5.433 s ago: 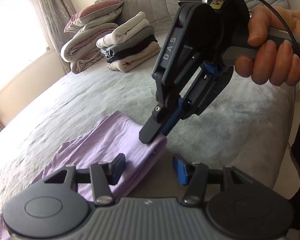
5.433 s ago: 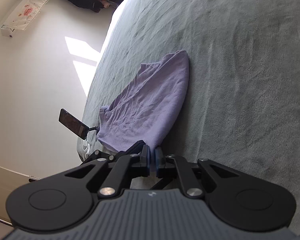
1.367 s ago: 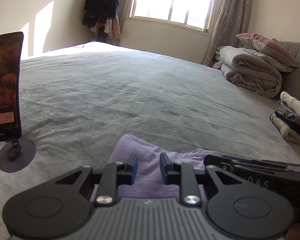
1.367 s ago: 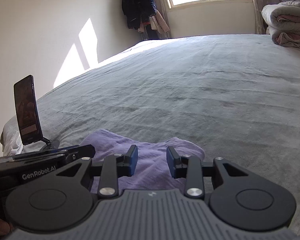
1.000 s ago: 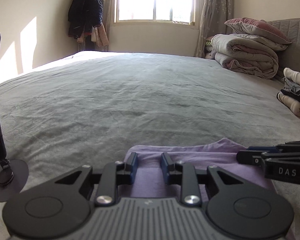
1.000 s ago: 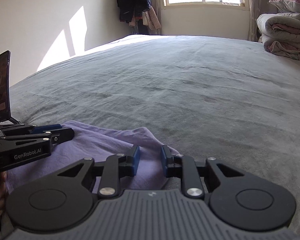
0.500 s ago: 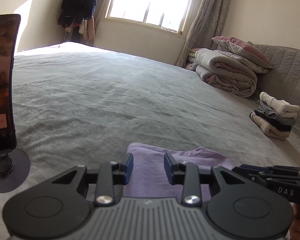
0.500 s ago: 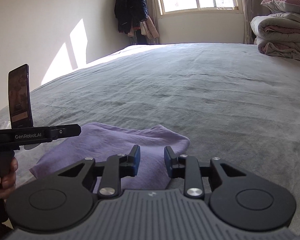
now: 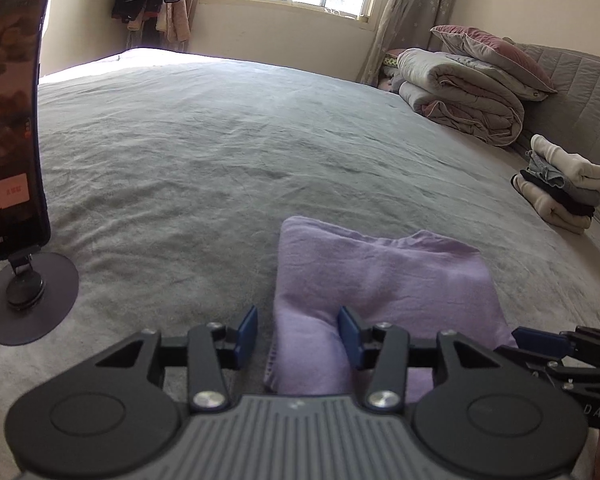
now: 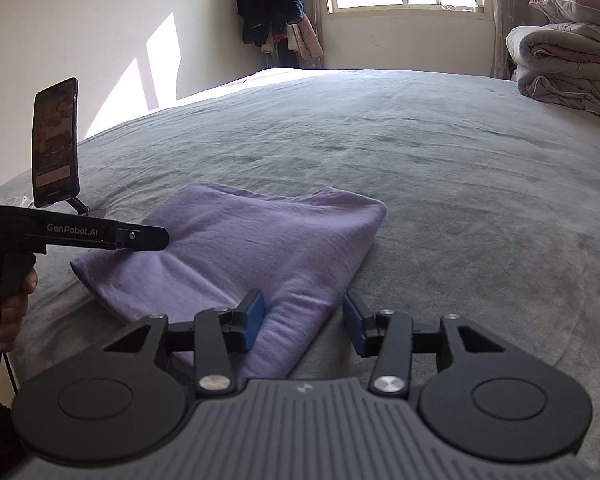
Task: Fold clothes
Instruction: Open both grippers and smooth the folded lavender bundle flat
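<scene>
My left gripper (image 9: 298, 334) and right gripper (image 10: 304, 320) have just been opening, releasing the shirt (image 10: 260, 240) near the bed (image 10: 460, 184) edge. A pad could snag cloth on withdrawal, undoing the fold.

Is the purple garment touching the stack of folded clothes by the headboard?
Apart. In the left wrist view, bare grey bedspread separates the purple garment from the stack of folded clothes.

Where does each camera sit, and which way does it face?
Left wrist: on the left gripper, facing across the bed to the window; the right gripper's tip shows.
Right wrist: on the right gripper, facing likewise; the left gripper and a hand show.
Shared: purple garment, phone on stand.
</scene>
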A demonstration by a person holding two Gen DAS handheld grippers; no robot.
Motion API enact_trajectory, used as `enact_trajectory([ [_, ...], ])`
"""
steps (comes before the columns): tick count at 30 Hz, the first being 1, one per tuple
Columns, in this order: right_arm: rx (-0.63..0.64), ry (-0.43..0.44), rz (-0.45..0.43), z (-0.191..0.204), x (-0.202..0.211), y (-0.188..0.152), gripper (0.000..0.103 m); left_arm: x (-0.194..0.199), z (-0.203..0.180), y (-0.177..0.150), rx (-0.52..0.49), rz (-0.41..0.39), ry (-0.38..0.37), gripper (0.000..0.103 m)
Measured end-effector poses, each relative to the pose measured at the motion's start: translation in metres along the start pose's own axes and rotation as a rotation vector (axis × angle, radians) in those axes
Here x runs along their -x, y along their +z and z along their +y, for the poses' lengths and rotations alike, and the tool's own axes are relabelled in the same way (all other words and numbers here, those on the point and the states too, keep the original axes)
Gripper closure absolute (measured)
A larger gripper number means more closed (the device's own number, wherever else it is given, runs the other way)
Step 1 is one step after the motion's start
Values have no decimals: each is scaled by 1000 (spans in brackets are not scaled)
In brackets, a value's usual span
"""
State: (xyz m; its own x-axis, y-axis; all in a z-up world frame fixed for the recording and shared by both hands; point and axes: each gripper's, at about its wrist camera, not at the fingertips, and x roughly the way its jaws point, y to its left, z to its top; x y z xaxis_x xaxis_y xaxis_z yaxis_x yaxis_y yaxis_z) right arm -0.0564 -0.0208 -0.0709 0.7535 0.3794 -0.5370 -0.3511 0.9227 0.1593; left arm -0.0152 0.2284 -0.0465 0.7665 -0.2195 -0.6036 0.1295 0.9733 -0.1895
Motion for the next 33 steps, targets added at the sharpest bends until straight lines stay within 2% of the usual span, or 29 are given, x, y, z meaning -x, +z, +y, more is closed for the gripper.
enact_trajectory([
  [4, -64, 20, 4, -13, 8, -3, 48, 0, 0, -1, -6, 0, 4, 52],
  [7, -40, 14, 13, -15, 13, -4, 44, 0, 3, 0, -3, 12, 7, 45],
  [11, -6, -1, 26, -17, 21, -8, 39, 5, 13, 2, 14, 42, -14, 40],
  [17, -58, 6, 45, -21, 29, -7, 39, 14, 32, 2, 47, 82, -119, 40],
  [20, -117, 51, 40, -21, 27, 1, 39, 15, 37, 1, 50, 103, -169, 39],
  [22, -132, 77, 32, -17, 25, 4, 39, 15, 35, -2, 15, 125, -178, 39],
  [28, -18, 69, 79, -2, 19, -6, 38, 17, 40, -4, -14, 161, -204, 39],
  [33, 112, 100, 100, 0, 27, -15, 27, 22, 45, -4, -47, 187, -215, 39],
])
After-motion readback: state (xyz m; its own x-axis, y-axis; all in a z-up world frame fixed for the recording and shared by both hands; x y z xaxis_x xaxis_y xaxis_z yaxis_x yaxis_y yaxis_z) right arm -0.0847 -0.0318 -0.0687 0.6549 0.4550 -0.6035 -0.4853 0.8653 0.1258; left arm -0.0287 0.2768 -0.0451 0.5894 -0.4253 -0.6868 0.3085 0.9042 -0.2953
